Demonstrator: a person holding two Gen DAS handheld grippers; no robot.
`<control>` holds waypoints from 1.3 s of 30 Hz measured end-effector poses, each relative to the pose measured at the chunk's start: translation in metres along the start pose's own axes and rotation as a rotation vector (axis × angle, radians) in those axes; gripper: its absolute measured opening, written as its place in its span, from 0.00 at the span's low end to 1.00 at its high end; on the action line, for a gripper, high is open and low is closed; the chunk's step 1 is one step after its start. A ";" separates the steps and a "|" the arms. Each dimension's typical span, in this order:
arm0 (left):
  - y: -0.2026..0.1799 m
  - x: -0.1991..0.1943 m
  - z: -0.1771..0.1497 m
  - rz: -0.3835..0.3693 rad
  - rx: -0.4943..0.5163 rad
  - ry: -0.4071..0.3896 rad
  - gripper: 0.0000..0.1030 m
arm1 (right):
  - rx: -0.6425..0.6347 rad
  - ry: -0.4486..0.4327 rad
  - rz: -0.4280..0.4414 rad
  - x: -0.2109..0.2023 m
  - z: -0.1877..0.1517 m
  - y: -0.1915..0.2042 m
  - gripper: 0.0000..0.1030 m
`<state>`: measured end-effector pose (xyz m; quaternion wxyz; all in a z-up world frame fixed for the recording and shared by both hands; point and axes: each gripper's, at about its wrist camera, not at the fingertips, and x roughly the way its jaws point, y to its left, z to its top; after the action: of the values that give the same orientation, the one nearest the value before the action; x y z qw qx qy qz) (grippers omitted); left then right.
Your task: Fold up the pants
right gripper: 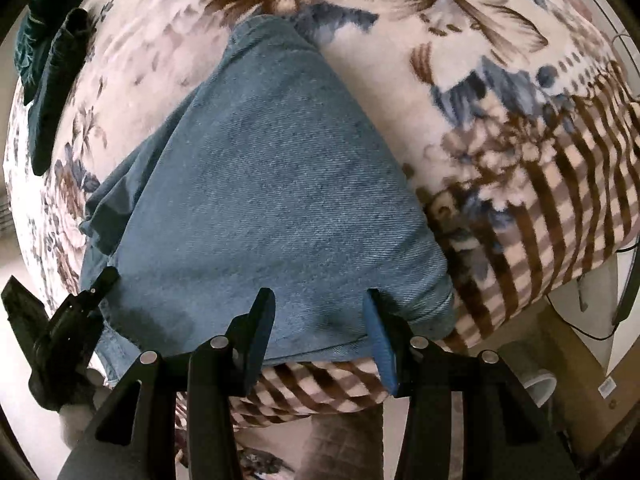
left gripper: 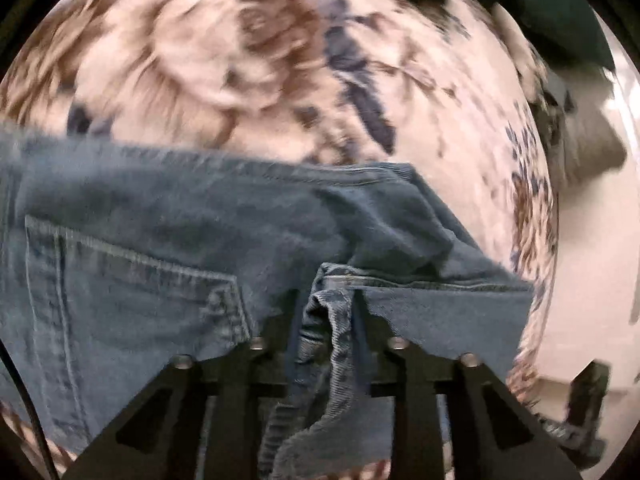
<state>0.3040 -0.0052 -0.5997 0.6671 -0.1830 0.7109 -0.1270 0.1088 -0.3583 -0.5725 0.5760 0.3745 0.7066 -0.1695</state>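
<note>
Presently catalogued — two hand-held grippers over a bed, both angled steeply downward.

Left gripper (left gripper: 326, 312): black linkage arms with round silver pins, fingers drawn close together and clamped on a bunched ridge of denim that rises between them. The pinched fabric shows a stitched hem and a ribbed, crumpled fold. This view is motion-blurred.

Right gripper (right gripper: 322, 312): same black frame; its fingers (right gripper: 378, 340) stand apart, one black, one faced with a blue pad. A folded edge of the jeans lies between the two, the pads not visibly pressing it. The left gripper's black body shows at the lower left of this view, at the cloth's edge.

Jeans (right gripper: 256, 184): mid-blue denim with a diagonal twill weave, lying on the blanket, folded into a broad wedge that narrows away from the right camera. In the left view a back pocket (left gripper: 132, 292) with double stitching faces up — a seamed band runs above it.

Blanket (right gripper: 500, 92): plush fleece, cream ground, brown and blue floral print, with a brown-and-cream striped border draped over the bed's near edge.

Dark green garment (right gripper: 52, 76): velvety, crumpled, at the far left of the blanket, well apart from the jeans.

Floor (left gripper: 592, 280): pale, beyond the bed.
</note>
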 end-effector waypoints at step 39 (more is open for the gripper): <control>0.233 -0.118 -0.111 -0.067 -0.720 -0.475 0.99 | -0.570 -0.125 0.005 0.031 -0.024 0.281 0.62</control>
<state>0.1771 0.2481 -0.5834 0.7013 -0.4509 0.5304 0.1531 0.2937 -0.1461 -0.5410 0.7008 0.1884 0.6879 0.0144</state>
